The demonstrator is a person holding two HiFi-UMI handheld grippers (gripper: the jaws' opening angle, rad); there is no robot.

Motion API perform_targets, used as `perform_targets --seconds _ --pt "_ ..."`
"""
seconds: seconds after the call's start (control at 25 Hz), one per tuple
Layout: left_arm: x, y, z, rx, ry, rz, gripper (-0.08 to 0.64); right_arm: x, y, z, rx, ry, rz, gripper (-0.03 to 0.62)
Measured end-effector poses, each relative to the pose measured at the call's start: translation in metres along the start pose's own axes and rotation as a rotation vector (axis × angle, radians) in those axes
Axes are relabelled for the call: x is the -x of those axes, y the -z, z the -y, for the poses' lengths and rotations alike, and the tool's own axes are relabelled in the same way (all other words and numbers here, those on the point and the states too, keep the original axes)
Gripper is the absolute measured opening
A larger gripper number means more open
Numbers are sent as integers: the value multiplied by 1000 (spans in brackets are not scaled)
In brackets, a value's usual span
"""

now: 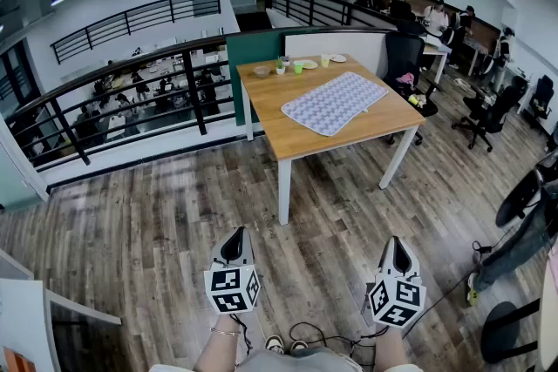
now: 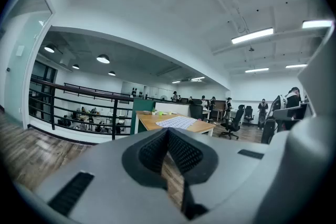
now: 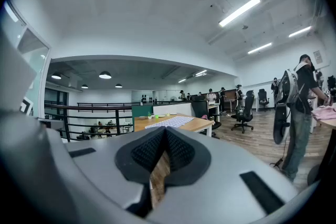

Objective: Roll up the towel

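Note:
A patterned white-and-grey towel point(image 1: 335, 103) lies flat and unrolled on a wooden table point(image 1: 288, 135) with white legs, well ahead of me across the floor. The same towel point(image 2: 177, 122) shows far off in the left gripper view, and as a thin strip, the towel point(image 3: 169, 122), in the right gripper view. My left gripper point(image 1: 233, 246) is held low over the wooden floor, shut with nothing in it. To its right my right gripper point(image 1: 398, 256) is held the same way, shut and empty. Both point at the table from a distance.
Small cups and dishes point(image 1: 296, 64) stand at the table's far end. A black railing point(image 1: 131, 91) runs along the left. Office chairs point(image 1: 488, 113) and people at desks fill the right and back. A cable point(image 1: 453, 287) lies on the floor near my right.

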State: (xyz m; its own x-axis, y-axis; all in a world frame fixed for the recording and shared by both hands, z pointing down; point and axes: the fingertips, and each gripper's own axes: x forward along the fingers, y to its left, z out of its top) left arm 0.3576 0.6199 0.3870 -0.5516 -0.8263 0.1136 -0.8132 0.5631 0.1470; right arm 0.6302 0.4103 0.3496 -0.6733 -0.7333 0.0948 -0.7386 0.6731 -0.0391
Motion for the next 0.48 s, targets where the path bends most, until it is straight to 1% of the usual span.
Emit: perform_targets --seconds 0.36,0.48 --pt "-6 -8 1 -19 -1 10 3 -9 -1 -10 5 -31 -6 -2" --pt "-7 -10 0 -14 -8 22 3 -12 1 -11 -1 -47 -18 -2"
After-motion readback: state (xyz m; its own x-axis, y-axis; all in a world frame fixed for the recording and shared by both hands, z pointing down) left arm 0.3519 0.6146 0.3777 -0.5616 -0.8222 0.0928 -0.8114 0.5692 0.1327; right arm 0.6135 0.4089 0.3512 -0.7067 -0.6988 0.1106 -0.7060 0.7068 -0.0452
